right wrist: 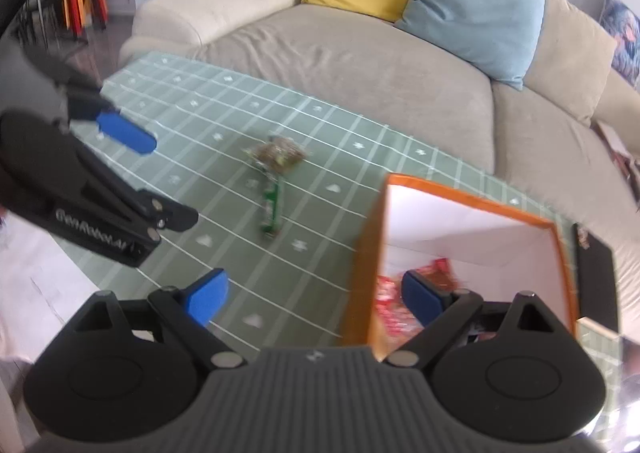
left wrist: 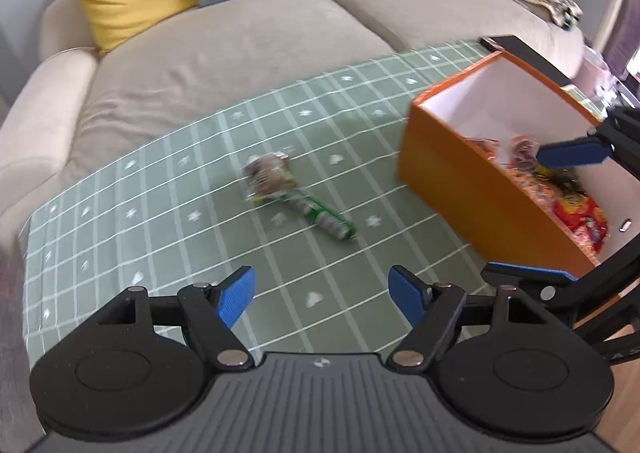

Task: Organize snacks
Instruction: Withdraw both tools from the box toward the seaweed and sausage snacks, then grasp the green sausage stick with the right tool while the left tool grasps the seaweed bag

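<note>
Mostly done, I'd say. Several bright packets [left wrist: 576, 213] already lie in the orange box [left wrist: 472, 189], right of my left claw [left wrist: 322, 295]. Two snacks remain on the green checked surface [left wrist: 160, 189] ahead of both claws: a brownish clear bag [left wrist: 270, 177] and a green stick pack [left wrist: 326, 219], touching end to end. Left claw is spread wide, empty. Right claw [right wrist: 316, 295] is also wide and empty, one finger over the box.
</note>
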Motion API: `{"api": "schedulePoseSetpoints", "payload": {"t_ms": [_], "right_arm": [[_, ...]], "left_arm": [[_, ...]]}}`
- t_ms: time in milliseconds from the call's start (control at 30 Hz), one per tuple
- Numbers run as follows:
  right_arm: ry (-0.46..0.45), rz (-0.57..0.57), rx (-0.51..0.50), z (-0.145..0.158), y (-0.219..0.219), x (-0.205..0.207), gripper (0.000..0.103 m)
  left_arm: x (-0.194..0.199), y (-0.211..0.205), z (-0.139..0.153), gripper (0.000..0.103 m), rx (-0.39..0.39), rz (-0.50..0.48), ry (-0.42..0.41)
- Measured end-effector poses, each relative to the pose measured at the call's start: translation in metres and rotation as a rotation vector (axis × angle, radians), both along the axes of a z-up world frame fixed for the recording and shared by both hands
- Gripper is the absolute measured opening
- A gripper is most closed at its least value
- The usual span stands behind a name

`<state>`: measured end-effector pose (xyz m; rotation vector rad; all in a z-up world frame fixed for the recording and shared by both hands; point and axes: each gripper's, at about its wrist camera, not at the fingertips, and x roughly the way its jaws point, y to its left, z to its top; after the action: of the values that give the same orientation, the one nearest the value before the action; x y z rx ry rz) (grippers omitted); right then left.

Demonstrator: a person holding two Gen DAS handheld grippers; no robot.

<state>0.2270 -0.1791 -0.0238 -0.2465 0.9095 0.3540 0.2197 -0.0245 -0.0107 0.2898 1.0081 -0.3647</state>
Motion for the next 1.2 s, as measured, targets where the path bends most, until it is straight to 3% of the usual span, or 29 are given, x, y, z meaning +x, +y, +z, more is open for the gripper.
{"api": "schedulePoseSetpoints", "payload": {"t_ms": [133,300,533,767,1000,1200], "right_arm": [[-0.019,-0.060,0.093,-0.010,0.016,-0.007,0.091],[-0.024,-0.134,0.139,-0.037,0.034,-0.012,0.091],[-0.010,-0.134,0.074,-0.072,0.051,-0.004,0.082],[-0.028,-0.179,0.086,-0.087,0.052,0.020,0.076],[-0.036,-0.147,0.073,-0.104,0.062,0.048,0.067],[-0.041,-0.169,0.073,-0.115,0.067,0.078,0.064]], "left_arm": [[-0.014,0.022,-0.014,0.089,-0.037,0.061,-0.045],[-0.031,0.042,-0.035,0.089,-0.066,0.161,-0.102],[-0.032,0.063,-0.057,0.089,-0.116,0.251,-0.069],[-0.015,0.070,-0.069,0.085,-0.161,0.300,-0.059],[0.005,0.066,-0.077,0.076,-0.121,0.319,-0.128],[0.028,0.067,-0.083,0.073,-0.143,0.322,-0.110]]}}
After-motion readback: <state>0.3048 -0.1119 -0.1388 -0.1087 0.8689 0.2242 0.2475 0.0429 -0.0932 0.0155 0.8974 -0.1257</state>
